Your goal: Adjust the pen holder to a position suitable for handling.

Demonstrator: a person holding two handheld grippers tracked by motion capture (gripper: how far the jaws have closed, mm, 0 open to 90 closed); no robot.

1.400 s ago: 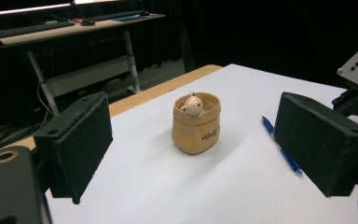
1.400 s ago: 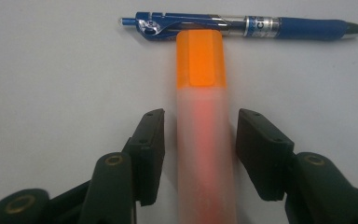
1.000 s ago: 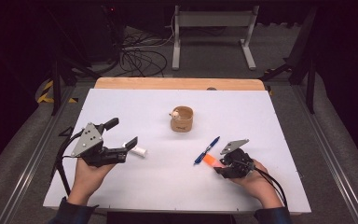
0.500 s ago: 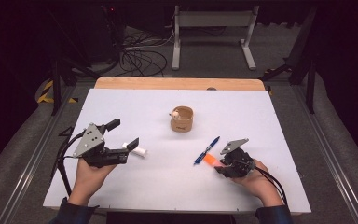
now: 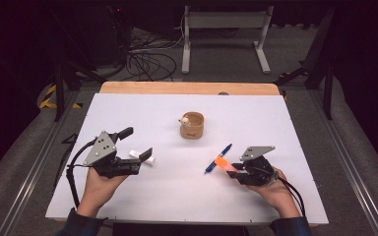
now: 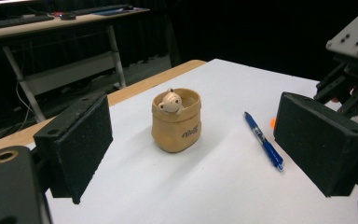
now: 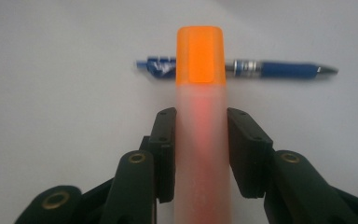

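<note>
Gripping an orange-capped marker [image 7: 199,116], the right gripper [image 5: 232,168] rests near the right part of the table's [image 5: 295,128] front edge; its jaws have just been closing, and the right gripper view shows both pads pressed against the marker's translucent barrel. The orange cap points toward the table's middle and sits just beside a blue pen [image 5: 218,158] (whether cap and pen touch cannot be told). The pen lies flat on the white surface, slanting from front-left to back-right. Near the left part of the front edge, the left gripper [image 5: 133,156] is held level with its jaws wide apart and nothing between them. A small white object [image 5: 143,157] lies on the table by its jaw tips. Toward the table's middle stands a tan pouch-shaped holder [image 6: 176,121], upright, with a small animal figure peeking over its rim.
</note>
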